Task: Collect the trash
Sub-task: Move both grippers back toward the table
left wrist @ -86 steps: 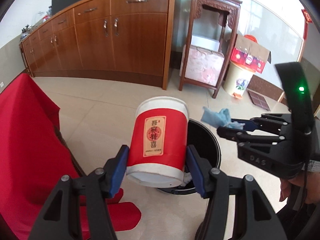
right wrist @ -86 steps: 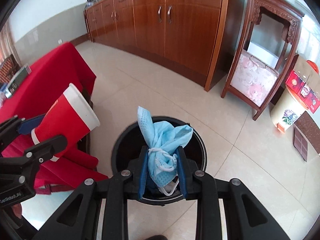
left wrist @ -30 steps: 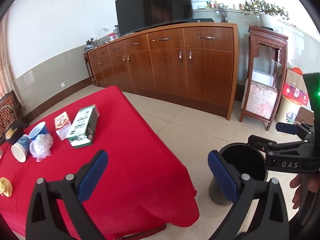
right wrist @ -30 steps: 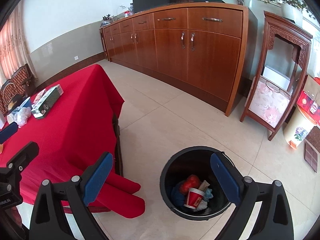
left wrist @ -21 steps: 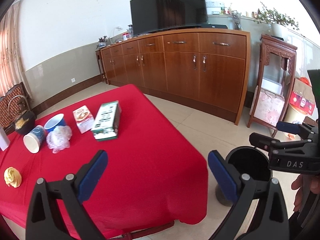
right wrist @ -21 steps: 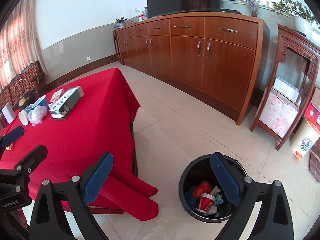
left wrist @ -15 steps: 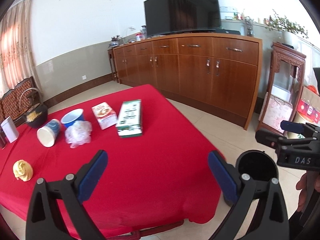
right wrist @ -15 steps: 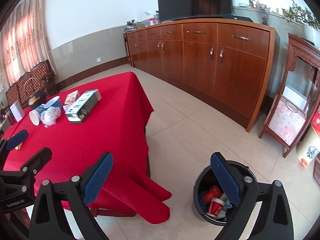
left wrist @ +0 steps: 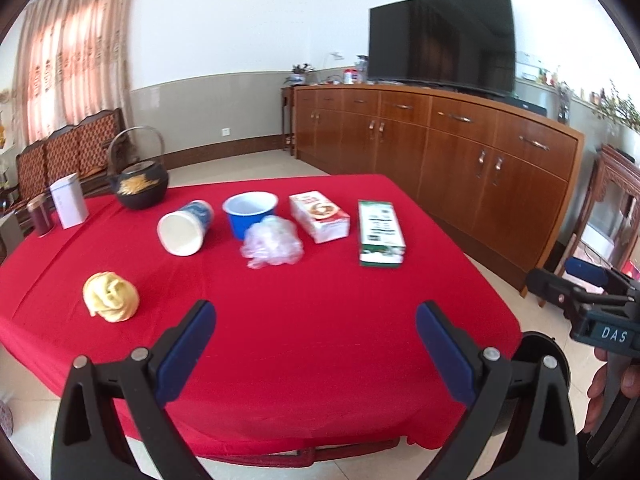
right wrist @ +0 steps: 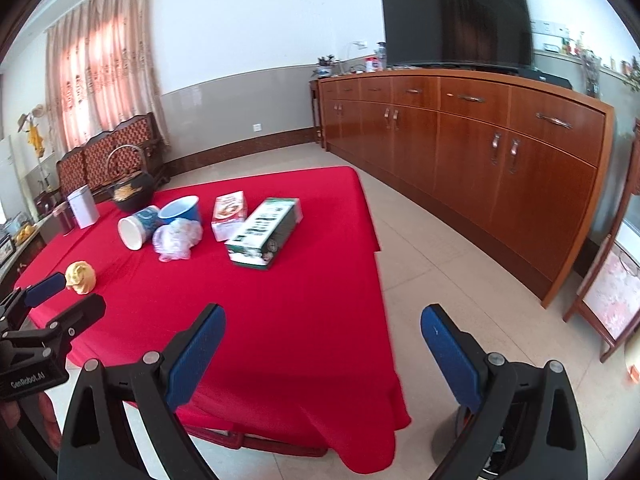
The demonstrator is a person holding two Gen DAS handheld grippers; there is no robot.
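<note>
Left tongs (left wrist: pixel 314 338) spread wide, blue pads far apart, nothing between them, hovering over the near edge of the red-clothed desk (left wrist: pixel 320 340). Right tongs (right wrist: pixel 322 340) likewise released and empty, held over the near right corner of the same desk (right wrist: pixel 280 320).

Trash lying well beyond both tongs, toward the far half of the desk. Farthest right, a green and white carton (left wrist: pixel 380 232) flat on its side, straight ahead of the left tongs' right pad. Just left of it, a red and white box (left wrist: pixel 319 216), also lying flat. Left again, a crumpled clear plastic bag (left wrist: pixel 273 247) touching the near side of an upright blue cup (left wrist: pixel 250 213). Beside the cup, a blue-patterned paper cup (left wrist: pixel 185 227) tipped over, white end facing near. Alone near the left edge, closest to the left tongs, a crumpled yellow wad (left wrist: pixel 111 297).

From the right wrist view, the same cluster up and to the left: carton (right wrist: pixel 264 232) nearest, then box (right wrist: pixel 229 210), bag (right wrist: pixel 177 240), blue cup (right wrist: pixel 180 208), tipped cup (right wrist: pixel 138 226), and yellow wad (right wrist: pixel 81 277) just beyond the left tongs (right wrist: pixel 60 300).

Black bin (left wrist: pixel 538 360) on the floor at the desk's near right corner, partly hidden behind the left tongs' right arm; in the right wrist view its rim (right wrist: pixel 496 456) barely visible under the right arm.
</note>
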